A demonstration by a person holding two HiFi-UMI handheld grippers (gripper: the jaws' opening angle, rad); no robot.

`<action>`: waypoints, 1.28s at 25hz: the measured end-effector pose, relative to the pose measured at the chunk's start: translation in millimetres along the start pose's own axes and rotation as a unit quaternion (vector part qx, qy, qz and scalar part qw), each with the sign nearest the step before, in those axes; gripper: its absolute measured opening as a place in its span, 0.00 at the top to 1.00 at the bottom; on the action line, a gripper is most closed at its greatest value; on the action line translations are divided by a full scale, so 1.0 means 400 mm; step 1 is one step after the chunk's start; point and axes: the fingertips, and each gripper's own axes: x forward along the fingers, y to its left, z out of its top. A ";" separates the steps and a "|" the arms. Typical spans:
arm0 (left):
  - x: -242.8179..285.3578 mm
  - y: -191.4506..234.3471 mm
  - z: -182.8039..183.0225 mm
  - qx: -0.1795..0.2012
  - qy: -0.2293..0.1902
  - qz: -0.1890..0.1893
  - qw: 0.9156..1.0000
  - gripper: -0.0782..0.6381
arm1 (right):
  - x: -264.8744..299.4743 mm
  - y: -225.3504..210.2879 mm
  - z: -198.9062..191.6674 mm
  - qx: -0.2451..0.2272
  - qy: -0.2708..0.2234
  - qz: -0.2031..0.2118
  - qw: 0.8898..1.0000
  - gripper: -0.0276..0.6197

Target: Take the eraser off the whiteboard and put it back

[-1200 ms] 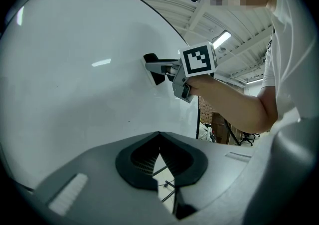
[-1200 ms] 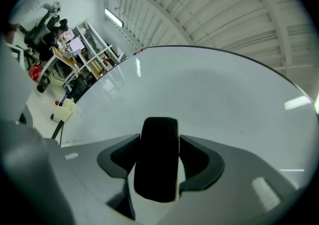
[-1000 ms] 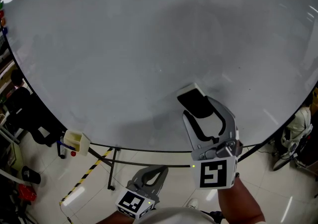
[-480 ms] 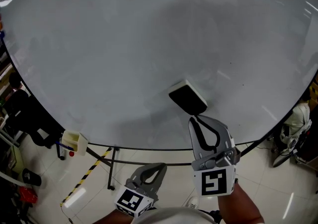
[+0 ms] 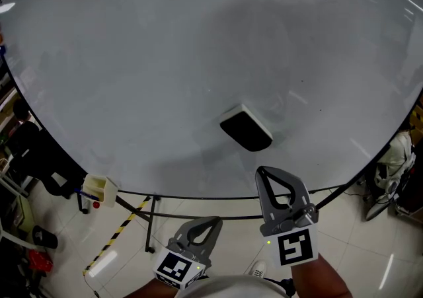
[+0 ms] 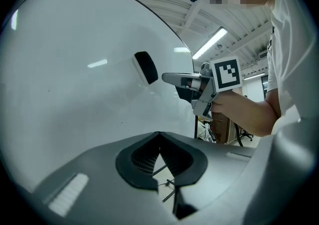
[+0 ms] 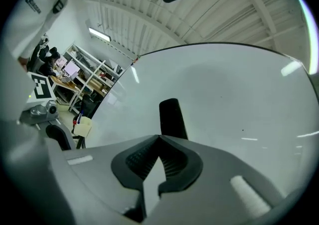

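Right claw (image 5: pixel 266 172) withdrew, closing empty | eraser (image 5: pixel 246 129) on whiteboard (image 5: pixel 132 59), apart ahead

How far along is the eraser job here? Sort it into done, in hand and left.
Done, it seems: the eraser sits on the whiteboard, free of both grippers. In hand: nothing; the right gripper, just short of it, has just closed its jaws empty, and the left gripper is shut and idle. Left: apparently nothing.

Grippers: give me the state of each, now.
Left gripper: shut, empty.
Right gripper: just closed, nothing between; eraser on the whiteboard.
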 end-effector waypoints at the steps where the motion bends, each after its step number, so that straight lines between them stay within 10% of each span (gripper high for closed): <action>1: 0.000 0.000 0.002 0.006 0.000 0.000 1.000 0.87 | -0.004 0.001 -0.001 0.014 -0.011 -0.002 1.000 0.95; 32: 0.006 0.006 0.014 -0.009 -0.004 0.001 1.000 0.87 | -0.153 0.091 -0.174 0.087 0.026 0.041 0.995 0.95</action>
